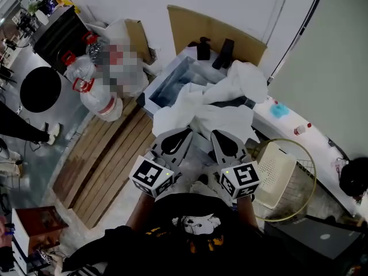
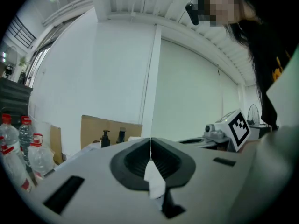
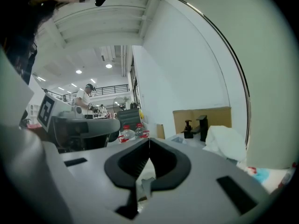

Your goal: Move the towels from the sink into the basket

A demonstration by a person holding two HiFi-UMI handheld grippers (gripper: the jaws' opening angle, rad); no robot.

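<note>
The left gripper and right gripper each clamp a white towel at the sink's near edge. The basket stands right of the sink.

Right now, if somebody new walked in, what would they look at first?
The big white towel stands out first, bunched up and reaching from the sink toward the person in the middle of the head view. The left gripper and the right gripper each pinch it in closed fingers. A gold-rimmed wire basket sits at the lower right.
</note>
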